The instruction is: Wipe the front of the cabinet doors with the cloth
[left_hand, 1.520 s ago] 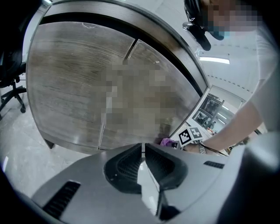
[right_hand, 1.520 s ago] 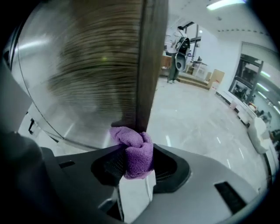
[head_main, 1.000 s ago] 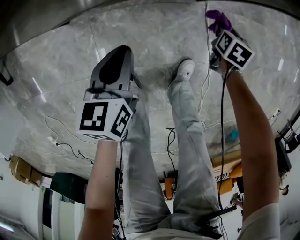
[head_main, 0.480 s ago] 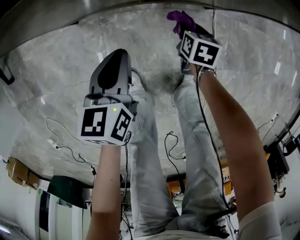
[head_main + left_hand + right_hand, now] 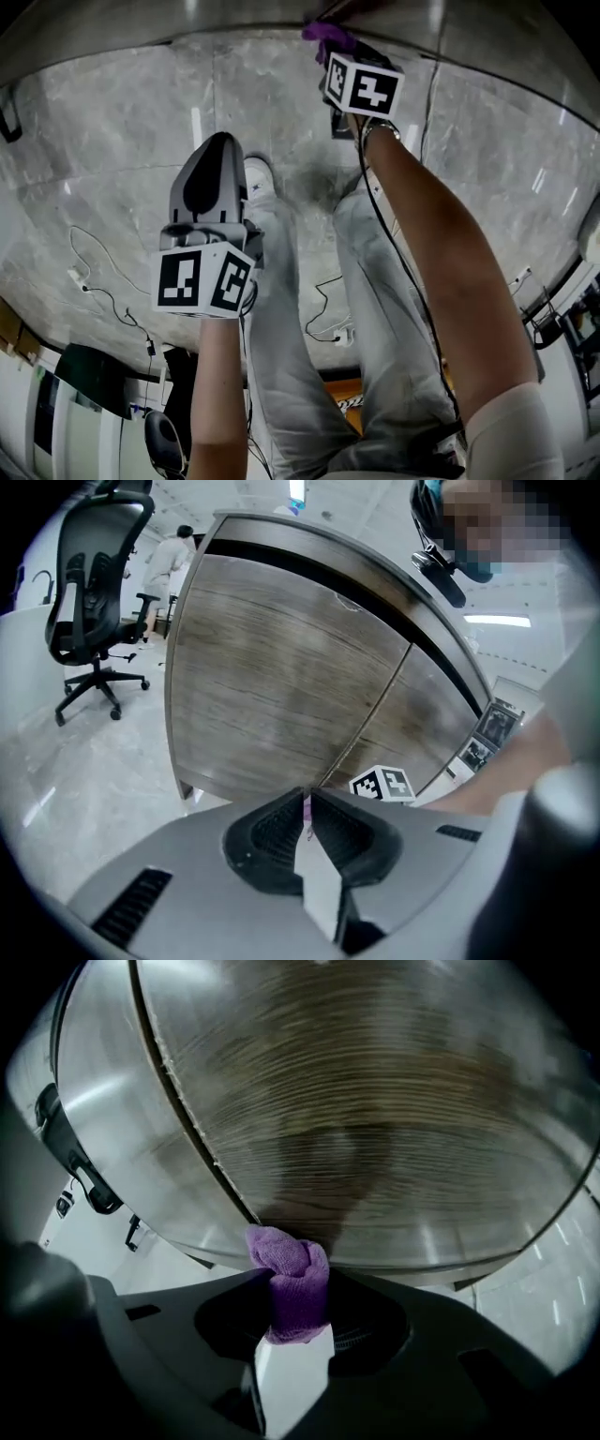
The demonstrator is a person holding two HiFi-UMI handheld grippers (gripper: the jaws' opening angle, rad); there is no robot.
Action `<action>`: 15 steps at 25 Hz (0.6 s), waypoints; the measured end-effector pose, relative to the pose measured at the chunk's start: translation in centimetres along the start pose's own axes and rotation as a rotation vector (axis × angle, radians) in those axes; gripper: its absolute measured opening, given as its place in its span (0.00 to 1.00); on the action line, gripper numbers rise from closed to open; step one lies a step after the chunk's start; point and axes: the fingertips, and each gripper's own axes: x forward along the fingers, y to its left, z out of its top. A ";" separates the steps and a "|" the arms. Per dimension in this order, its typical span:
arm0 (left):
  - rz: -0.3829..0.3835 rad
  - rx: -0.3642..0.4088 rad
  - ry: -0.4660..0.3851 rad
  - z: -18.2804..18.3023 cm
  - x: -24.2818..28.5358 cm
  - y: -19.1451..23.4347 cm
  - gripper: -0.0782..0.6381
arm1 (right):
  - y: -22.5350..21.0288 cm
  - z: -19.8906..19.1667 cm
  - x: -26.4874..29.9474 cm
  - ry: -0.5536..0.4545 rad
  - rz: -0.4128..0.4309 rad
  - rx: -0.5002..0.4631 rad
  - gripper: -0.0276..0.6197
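Observation:
A purple cloth (image 5: 292, 1279) is bunched between the jaws of my right gripper (image 5: 298, 1286), which is shut on it. The cloth's tip lies at the bottom edge of the wood-grain cabinet door (image 5: 375, 1101), close to the seam between two doors. In the head view, the right gripper (image 5: 330, 52) is stretched far forward, with the cloth (image 5: 323, 36) against the cabinet's base (image 5: 441, 28). My left gripper (image 5: 214, 141) hangs nearer and to the left, over the floor. Its jaws are shut with nothing in them (image 5: 306, 795), and they face the cabinet doors (image 5: 281, 667).
The floor is grey marble tile with loose cables (image 5: 94, 272). The person's legs and a white shoe (image 5: 258, 178) stand below the grippers. In the left gripper view, an office chair (image 5: 94, 592) stands left of the cabinet, with a person (image 5: 173, 550) behind it.
My right gripper has carried the cloth leftward and farther forward, up to the cabinet's base. The left gripper has dropped slightly in view and stays shut.

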 end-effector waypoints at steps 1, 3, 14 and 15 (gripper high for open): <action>0.010 -0.005 -0.004 -0.1 -0.1 0.1 0.15 | 0.1 0.3 0.6 -0.002 0.002 0.006 0.29; 0.023 -0.010 -0.006 -0.3 -0.3 0.1 0.15 | -0.3 0.5 1.3 -0.005 -0.002 0.019 0.29; 0.053 -0.051 -0.014 -3.1 1.0 -3.7 0.15 | -7.9 -0.6 1.1 0.048 -0.029 -0.033 0.28; 0.047 -0.052 -0.014 -3.2 1.4 -4.4 0.15 | -9.0 -0.8 0.9 0.056 -0.037 -0.038 0.28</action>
